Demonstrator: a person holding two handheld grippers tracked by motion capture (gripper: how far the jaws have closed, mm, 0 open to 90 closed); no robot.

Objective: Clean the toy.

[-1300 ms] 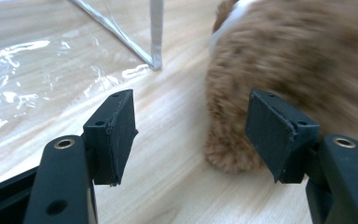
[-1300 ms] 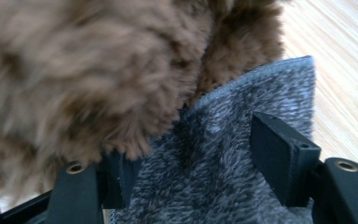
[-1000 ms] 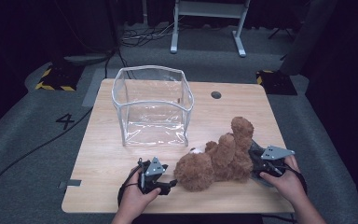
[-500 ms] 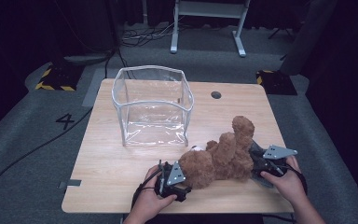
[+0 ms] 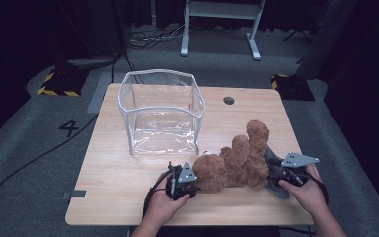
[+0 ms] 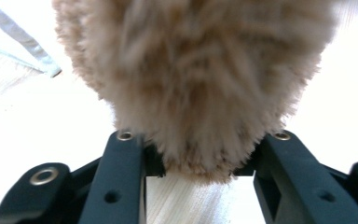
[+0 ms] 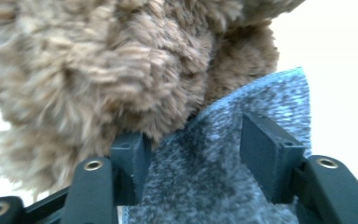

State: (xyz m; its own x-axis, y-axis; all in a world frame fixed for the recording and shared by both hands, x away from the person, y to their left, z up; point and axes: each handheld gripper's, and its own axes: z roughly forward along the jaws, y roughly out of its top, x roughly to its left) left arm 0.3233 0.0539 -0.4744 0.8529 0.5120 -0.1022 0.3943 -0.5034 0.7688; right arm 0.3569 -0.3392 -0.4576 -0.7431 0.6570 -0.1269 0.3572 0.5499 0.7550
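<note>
A brown teddy bear (image 5: 237, 163) lies on its side near the front of the wooden table (image 5: 123, 173), with a grey cloth (image 5: 275, 162) at its right end. My left gripper (image 5: 196, 183) is at the bear's head. Its jaws have just been closing, and the fur (image 6: 196, 84) is now squeezed between both pads. My right gripper (image 5: 271, 174) is at the bear's other end. In the right gripper view its jaws (image 7: 196, 140) stand apart over the grey cloth (image 7: 205, 182); fur (image 7: 121, 79) bulges onto one pad and the other pad's face is bare.
A clear plastic bag (image 5: 160, 106) with a white rim stands open and upright behind the bear, left of centre. A small dark hole (image 5: 228, 100) sits near the table's far edge. Bare wood lies to the left of my left hand.
My left gripper has moved right to the bear's head and its jaws have come in on the fur. The right hand and the bag have stayed put.
</note>
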